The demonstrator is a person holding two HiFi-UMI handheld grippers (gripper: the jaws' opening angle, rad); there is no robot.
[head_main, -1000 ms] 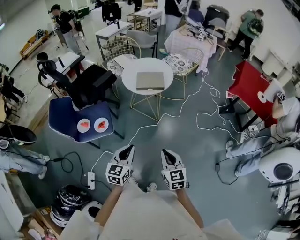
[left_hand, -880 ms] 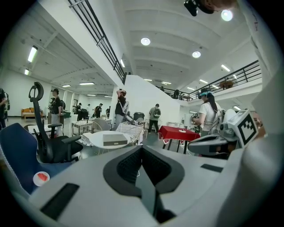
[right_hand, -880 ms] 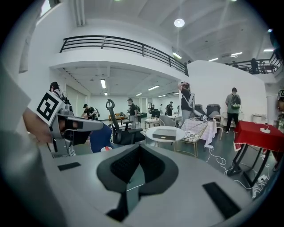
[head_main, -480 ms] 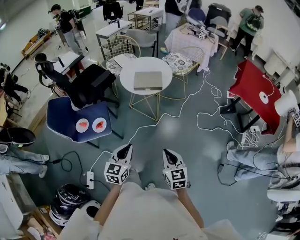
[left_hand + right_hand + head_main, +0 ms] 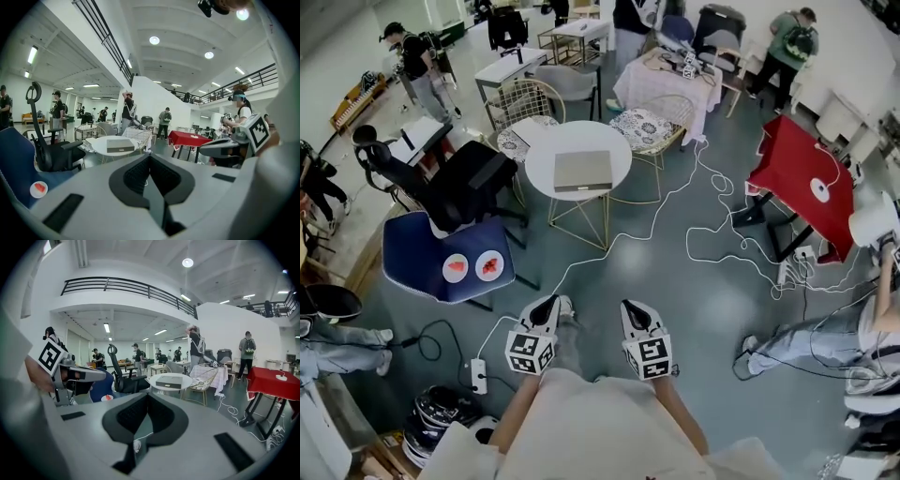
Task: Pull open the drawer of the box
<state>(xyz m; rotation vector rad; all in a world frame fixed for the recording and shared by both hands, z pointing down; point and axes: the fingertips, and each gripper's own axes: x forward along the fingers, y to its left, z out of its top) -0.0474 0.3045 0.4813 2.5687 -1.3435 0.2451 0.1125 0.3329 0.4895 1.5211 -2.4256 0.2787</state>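
Nearest, held low in front of the person's body, are the two claws, side by side and a little apart, both pointing ahead over the grey floor (image 5: 675, 309). The left claw (image 5: 549, 304) has its jaws closed, tips meeting, with nothing between them. The right claw (image 5: 632, 308) is closed the same way and also holds nothing. Each carries its cube with square markers at the back.

Just left of the left claw a white power strip (image 5: 478, 375) lies on the floor, and a white cable (image 5: 675, 202) runs from near the claws away across the floor. Further left stands a blue seat (image 5: 412, 253) with two small plates (image 5: 456, 268) on it.

Well beyond the claws and apart from them is a round white table (image 5: 546, 159) on thin gold legs. The box (image 5: 582, 171) lies flat near its middle: low, rectangular, grey-tan, with a plain top. From here it looks closed, and the drawer front cannot be made out. A black office chair (image 5: 450, 178) stands beside the table to the left; a red table (image 5: 802, 178) is off to the right. Farther back are more chairs, tables and several people.
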